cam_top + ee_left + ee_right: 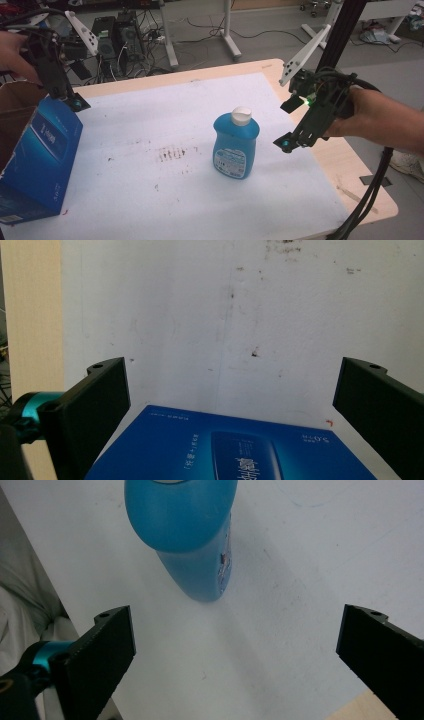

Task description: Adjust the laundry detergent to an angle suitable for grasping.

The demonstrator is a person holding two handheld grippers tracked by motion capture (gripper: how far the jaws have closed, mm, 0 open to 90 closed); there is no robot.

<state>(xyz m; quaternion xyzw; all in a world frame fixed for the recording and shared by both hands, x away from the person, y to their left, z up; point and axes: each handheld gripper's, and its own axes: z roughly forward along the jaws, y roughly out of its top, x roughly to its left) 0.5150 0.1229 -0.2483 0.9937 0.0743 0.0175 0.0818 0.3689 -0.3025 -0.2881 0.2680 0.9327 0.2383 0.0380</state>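
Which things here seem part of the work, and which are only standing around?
Likely in use: blue bottle, blue box, left claw, right claw, both open.

Standing around: cardboard box, computer towers, floor cables.

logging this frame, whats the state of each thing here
bottle: upright, cap shut, free of both grippers
box: standing tilted at the table's left edge, ungripped
left gripper: open, above the box's top
right gripper: open, short of the bottle
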